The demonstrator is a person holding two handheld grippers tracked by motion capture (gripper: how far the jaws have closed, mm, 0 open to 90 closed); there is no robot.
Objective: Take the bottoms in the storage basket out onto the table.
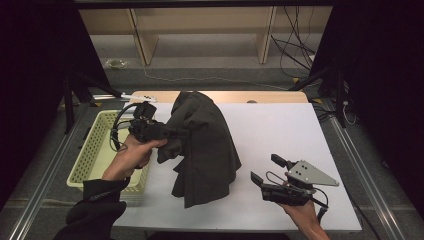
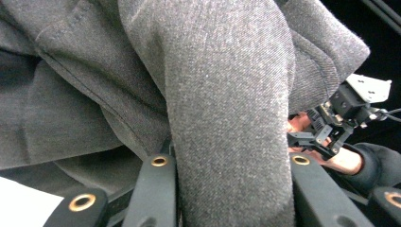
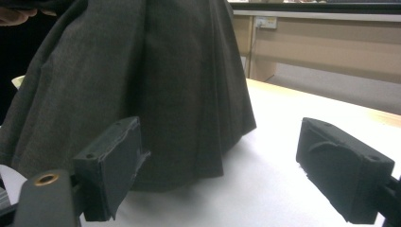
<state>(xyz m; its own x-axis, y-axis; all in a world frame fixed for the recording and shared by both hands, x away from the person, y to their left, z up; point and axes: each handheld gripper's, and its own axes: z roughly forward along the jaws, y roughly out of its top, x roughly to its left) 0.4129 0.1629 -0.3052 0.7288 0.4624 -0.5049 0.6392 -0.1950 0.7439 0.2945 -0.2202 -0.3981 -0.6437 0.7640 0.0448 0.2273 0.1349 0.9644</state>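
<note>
White tabletop (image 1: 280, 135): left gripper (image 1: 172, 132) clamped on dark garment (image 1: 205, 150), lifted; right gripper (image 1: 265, 172) gaping, should pinch the hanging hem.

basket (image 1: 95, 150): yellow, left of table | table (image 1: 285, 135): white top | shelf (image 1: 200, 30): wooden, behind

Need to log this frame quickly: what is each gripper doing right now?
Left gripper: closed on the dark grey cloth, holding it up.
Right gripper: open, holding nothing, beside the cloth.
</note>
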